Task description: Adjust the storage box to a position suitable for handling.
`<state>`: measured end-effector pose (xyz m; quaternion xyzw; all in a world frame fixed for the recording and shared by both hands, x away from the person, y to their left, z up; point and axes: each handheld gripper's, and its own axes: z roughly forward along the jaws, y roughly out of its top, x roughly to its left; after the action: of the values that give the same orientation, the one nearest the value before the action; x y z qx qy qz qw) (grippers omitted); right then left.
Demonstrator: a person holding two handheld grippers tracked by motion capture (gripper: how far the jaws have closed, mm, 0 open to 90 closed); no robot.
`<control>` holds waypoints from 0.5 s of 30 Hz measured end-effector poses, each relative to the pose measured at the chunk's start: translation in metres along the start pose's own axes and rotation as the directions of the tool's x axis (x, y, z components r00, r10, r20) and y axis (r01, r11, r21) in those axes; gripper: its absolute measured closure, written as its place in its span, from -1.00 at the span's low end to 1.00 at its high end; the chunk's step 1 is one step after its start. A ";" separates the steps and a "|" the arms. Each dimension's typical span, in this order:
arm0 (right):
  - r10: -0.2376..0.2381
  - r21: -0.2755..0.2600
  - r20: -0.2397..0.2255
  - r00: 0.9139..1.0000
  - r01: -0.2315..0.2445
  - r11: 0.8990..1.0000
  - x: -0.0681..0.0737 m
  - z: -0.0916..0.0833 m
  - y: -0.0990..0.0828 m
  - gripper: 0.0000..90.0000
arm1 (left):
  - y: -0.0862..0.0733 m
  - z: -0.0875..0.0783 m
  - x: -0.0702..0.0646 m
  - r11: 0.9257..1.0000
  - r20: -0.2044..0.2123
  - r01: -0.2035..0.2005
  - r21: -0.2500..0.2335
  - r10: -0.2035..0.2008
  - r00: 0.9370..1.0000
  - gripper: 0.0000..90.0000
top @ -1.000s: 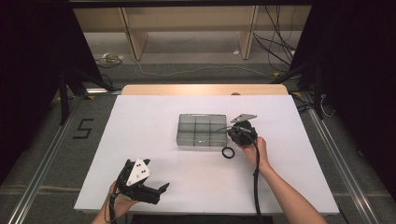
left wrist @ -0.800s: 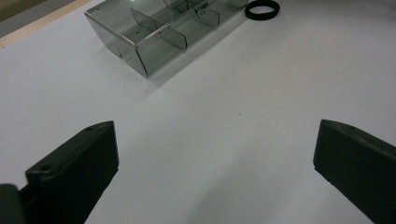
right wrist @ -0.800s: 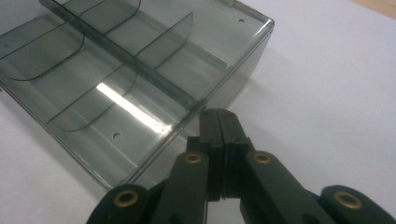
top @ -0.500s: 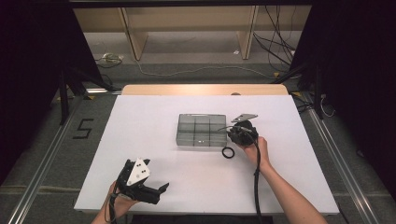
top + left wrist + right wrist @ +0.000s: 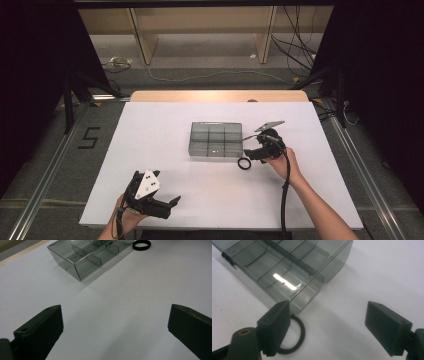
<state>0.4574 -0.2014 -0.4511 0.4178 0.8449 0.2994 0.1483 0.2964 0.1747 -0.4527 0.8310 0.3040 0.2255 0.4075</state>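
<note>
My right gripper (image 5: 253,154) has just been opening its jaws; they stand spread with nothing between them. The black ring (image 5: 244,163) lies flat on the white table (image 5: 165,145), just beside the smoky compartment box (image 5: 216,140). My left gripper (image 5: 170,205) hovers spread, well apart.

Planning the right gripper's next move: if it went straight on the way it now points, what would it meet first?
Probably the corner of the clear compartment box, which lies straight ahead of the open right gripper. The black ring lies flat on the table by its left jaw, likely beneath that line, though depth is hard to judge.
</note>
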 end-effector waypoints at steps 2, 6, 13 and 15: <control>-0.014 0.014 -0.006 1.000 0.014 1.000 0.003 -0.003 0.000 -0.63 | 0.000 0.000 0.000 1.000 -0.001 -0.002 -0.001 0.002 1.000 -1.00; -0.016 0.035 0.012 1.000 0.016 0.999 0.011 -0.006 0.000 -0.61 | 0.000 -0.001 0.000 1.000 -0.003 0.000 -0.005 0.000 1.000 -1.00; -0.012 0.030 -0.028 1.000 0.013 0.999 0.019 -0.015 -0.005 -0.60 | -0.001 -0.001 0.002 1.000 0.001 0.001 -0.001 -0.001 1.000 -1.00; -0.017 0.033 -0.038 0.999 0.018 0.999 0.020 -0.016 -0.006 -0.60 | -0.002 0.000 0.002 1.000 0.003 0.005 0.003 -0.005 1.000 -1.00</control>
<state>0.4333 -0.1949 -0.4427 0.4073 0.8560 0.2916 0.1280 0.2973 0.1768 -0.4538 0.8311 0.3058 0.2228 0.4075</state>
